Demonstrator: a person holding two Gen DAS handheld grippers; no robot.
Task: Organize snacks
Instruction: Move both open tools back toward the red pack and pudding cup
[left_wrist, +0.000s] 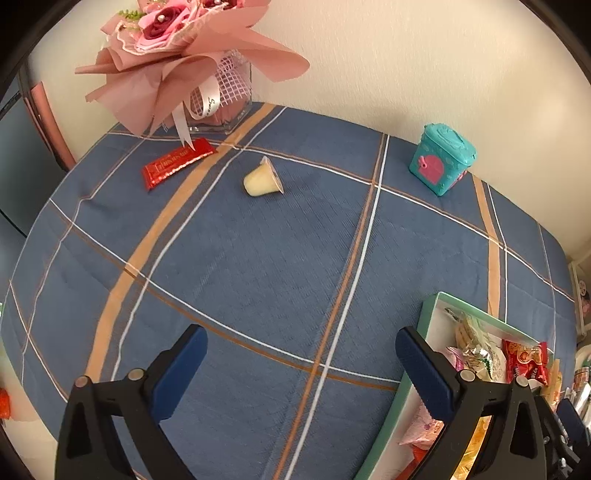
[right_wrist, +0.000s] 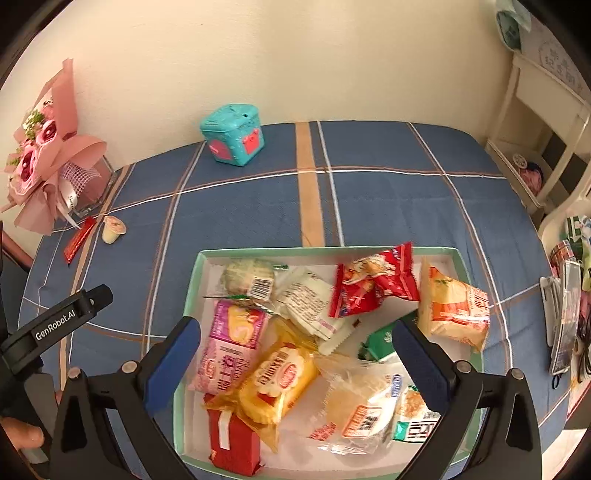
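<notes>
Both black grippers with blue pads, the left gripper over bare blue checked cloth and the right gripper above the mint green cardboard box, have their jaws spread wide with nothing between them. That box is piled with about ten wrapped snacks, so I think the red packet leaning high at the back could slide out if a finger bumps it. Two snacks wait outside by the pink paper flowers: one pale yellow jelly cup on its side that could roll, and one flat red bar, well apart from one teal toy box.
</notes>
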